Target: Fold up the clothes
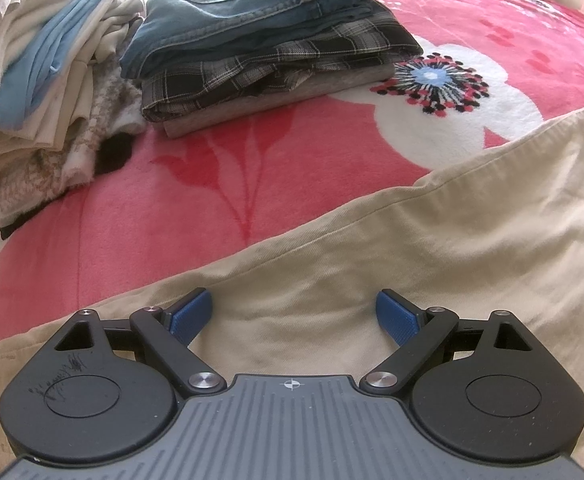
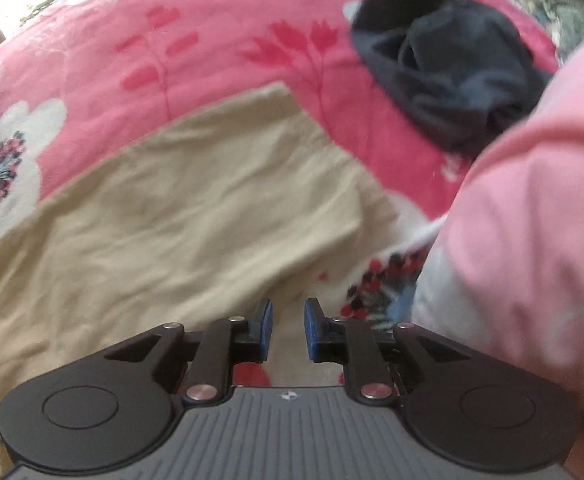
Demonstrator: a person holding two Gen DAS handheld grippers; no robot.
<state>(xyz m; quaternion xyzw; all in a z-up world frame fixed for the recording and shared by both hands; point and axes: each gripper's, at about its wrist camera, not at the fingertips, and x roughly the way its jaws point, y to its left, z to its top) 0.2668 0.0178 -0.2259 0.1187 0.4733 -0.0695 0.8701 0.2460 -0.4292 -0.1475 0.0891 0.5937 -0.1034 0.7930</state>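
While a beige garment (image 1: 432, 248) lies spread flat on the bed's pink floral blanket (image 1: 172, 200), the step in hand appears to be the taking of grips for a fold; no part of the cloth is lifted yet. Left hand-held gripper (image 1: 294, 316): blue pads spread wide, poised over the beige cloth with fabric below the gap but not pinched; the garment's seamed edge runs diagonally just beyond its fingertips. Right hand-held gripper (image 2: 288, 328): pads drawn close together with a narrow gap showing, nothing visibly caught between them; it hangs near the garment's lower edge where cloth meets blanket, the garment's free corner (image 2: 280, 92) lying well ahead of it. Blur in the right view leaves exact contact uncertain. A folded stack of jeans and plaid (image 1: 268, 52) and a heap of pale clothes (image 1: 44, 72) sit beyond; a dark garment (image 2: 444, 76) and a pink cloth (image 2: 532, 240) lie to the right. The next move likely calls for both pads to close on an edge, then carry it across.
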